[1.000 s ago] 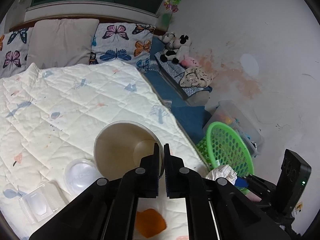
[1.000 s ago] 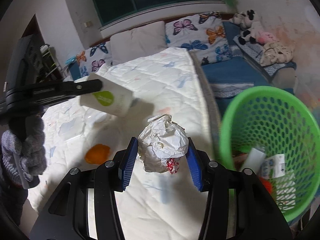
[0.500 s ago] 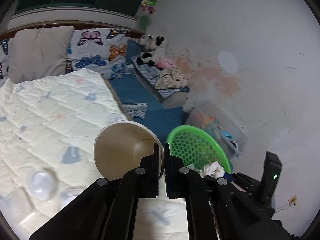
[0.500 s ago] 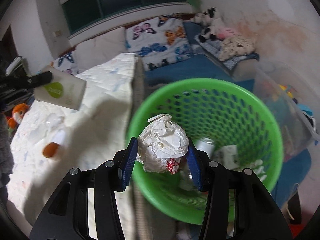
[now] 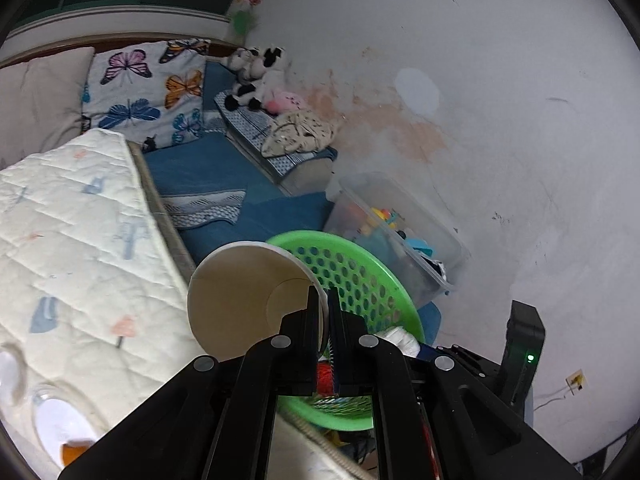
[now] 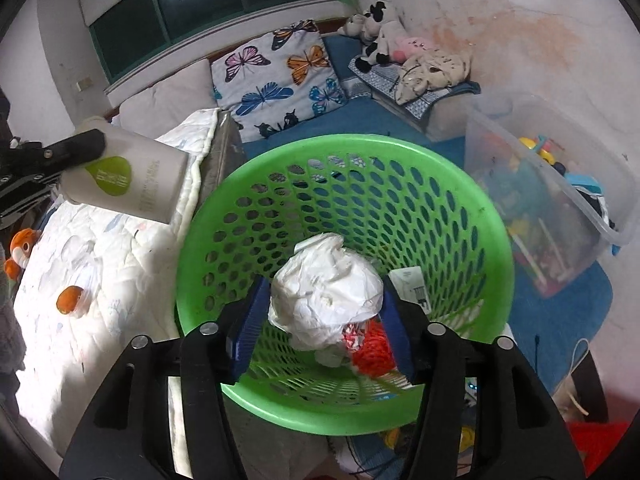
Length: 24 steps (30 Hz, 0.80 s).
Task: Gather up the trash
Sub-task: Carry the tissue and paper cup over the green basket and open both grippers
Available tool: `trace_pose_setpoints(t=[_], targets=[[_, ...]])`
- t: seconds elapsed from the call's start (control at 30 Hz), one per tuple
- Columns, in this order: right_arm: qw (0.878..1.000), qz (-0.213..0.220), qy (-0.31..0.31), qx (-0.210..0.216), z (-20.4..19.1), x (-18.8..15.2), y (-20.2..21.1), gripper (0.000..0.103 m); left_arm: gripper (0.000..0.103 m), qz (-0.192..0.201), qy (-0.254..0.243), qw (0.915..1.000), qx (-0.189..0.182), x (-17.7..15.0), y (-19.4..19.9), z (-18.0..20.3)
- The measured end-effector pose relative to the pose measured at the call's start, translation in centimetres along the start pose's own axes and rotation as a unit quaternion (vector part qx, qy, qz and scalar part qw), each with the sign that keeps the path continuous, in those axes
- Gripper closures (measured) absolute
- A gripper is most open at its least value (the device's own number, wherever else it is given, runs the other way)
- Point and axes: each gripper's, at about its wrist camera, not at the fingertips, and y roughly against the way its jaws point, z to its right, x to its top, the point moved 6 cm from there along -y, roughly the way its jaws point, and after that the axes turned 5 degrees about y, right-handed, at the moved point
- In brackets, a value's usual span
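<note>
Right wrist view: the right gripper (image 6: 324, 312) is hanging over the green basket (image 6: 496, 240), its blue fingers (image 6: 250, 320) spreading, having just been opening, with the crumpled paper ball (image 6: 326, 296) between them and over the basket's mouth.
Contact: whether the pads are touching the ball at this instant cannot be told; on the left side a narrow gap seems to be showing.
Left wrist view: the left gripper (image 5: 325, 328) is clamping its fingers on the wall of the paper cup (image 5: 244, 296), one finger inside the rim, one outside.
Cup position: it is lying tilted with its mouth facing back at the camera, just short of the basket rim, over the edge of the quilted bed (image 5: 72, 240).
Done so far: cartons and red scraps are already lying at the basket's bottom, beyond the right fingertips.
Left to do: the ball is dropping or about to; the cup is waiting next; clear lids (image 5: 56, 424) and an orange piece (image 6: 69, 299) are sitting on the bed, left of both fingers.
Hand pose: both grippers are pointing forward and downward.
</note>
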Motion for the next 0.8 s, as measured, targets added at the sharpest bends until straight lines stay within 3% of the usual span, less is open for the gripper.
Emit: trace_pose_setpoints(t=[0.23, 0.8], targets=[[1.000, 0.016, -0.011, 0.001, 1.3, -0.2, 2.0, 0.037, 0.098, -0.024, -0.002, 0.9997, -0.005, -0.7, -2.9, 1.7], [0.998, 0.047, -0.032, -0.004, 3.8, -1.3, 5.4, 0.036, 0.098, -0.068, -0.015, 0.9976, -0.009, -3.0, -6.9, 4.2]])
